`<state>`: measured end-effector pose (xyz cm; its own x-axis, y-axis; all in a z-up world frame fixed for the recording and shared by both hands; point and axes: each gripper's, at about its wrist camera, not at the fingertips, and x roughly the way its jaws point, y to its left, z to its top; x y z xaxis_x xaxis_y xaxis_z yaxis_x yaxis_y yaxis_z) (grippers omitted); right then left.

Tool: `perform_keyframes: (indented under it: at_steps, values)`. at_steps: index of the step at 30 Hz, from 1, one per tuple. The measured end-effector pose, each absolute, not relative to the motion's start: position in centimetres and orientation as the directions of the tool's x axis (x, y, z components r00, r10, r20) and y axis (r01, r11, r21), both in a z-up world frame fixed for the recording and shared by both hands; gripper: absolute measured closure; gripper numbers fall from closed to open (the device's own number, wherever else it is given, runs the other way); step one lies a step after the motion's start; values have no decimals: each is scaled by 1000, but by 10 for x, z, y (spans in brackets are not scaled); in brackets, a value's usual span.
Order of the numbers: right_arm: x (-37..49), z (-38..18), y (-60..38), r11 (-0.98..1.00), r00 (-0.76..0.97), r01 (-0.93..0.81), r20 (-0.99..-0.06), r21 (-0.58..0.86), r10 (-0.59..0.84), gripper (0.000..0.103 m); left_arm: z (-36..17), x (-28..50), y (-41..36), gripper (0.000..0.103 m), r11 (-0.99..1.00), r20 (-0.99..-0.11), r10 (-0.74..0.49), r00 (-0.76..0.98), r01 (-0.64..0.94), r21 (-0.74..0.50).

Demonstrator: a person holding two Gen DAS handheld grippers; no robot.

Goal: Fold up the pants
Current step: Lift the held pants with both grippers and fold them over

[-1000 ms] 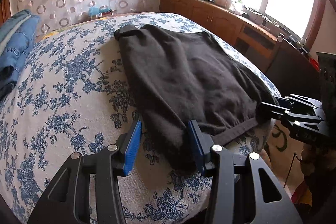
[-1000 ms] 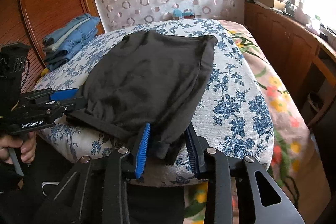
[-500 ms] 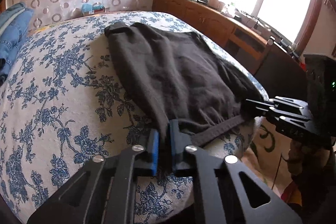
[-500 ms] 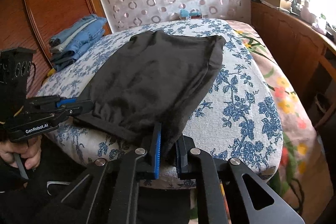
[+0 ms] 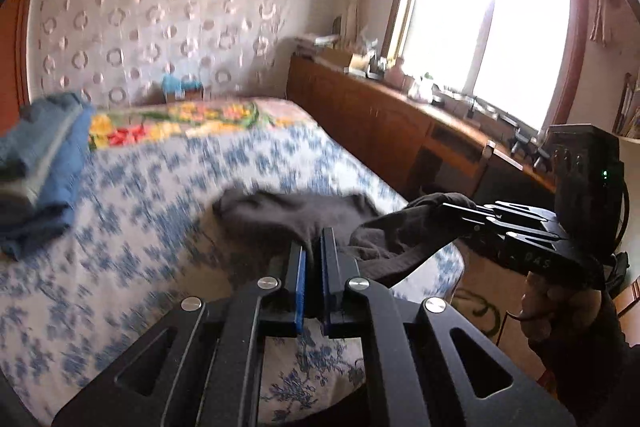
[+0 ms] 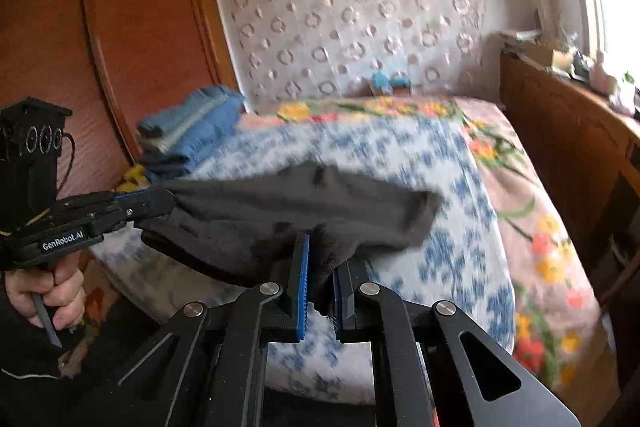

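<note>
One pair of dark charcoal soft-knit pants is in play, bunched and lifted off the near end of the bed, its far part blurred and hanging above the blue-and-white floral bedspread. Two black two-finger grippers hold it, one at each end of the near edge. The left gripper is clamped tight on a fold of the fabric, which runs straight out from between its blue pads and away over the bed. The right gripper is likewise pinched on the cloth, a thick wad squeezed between its pads. In the left wrist view the right gripper shows at the right with fabric wrapped around its tips; in the right wrist view the left gripper comes in from the left, the cloth stretched between the two tools. One hand grips the left tool's handle.

One stack of folded blue denim garments sits on the bed's far left side, well apart from the pants. One bright flowered quilt lies under the bedspread. One long wooden cabinet stands beneath one bright window.
</note>
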<state>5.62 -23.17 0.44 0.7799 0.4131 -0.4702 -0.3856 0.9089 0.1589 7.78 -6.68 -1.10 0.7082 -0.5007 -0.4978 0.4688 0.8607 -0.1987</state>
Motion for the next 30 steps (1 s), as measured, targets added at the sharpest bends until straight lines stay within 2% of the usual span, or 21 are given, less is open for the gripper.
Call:
perform_keyframes:
  at_steps: [6,13,20,30]
  values:
    - [44,45,-216,887,797,-448,-400,113,453,94,25,69,-42,96,875,-429,-479,766,454,-166]
    - [43,66,-200,863,793,-499,-364,73,489,94,38,75,-21,96,894,-400,-445,801,426,-143]
    - [82,57,-190,848,777,-526,-365,71,513,94,30,102,-2,96,909,-411,-415,812,389,-148]
    - [174,67,-171,837,758,-544,-397,54,518,94,32,191,14,96,926,-440,-377,815,343,-156]
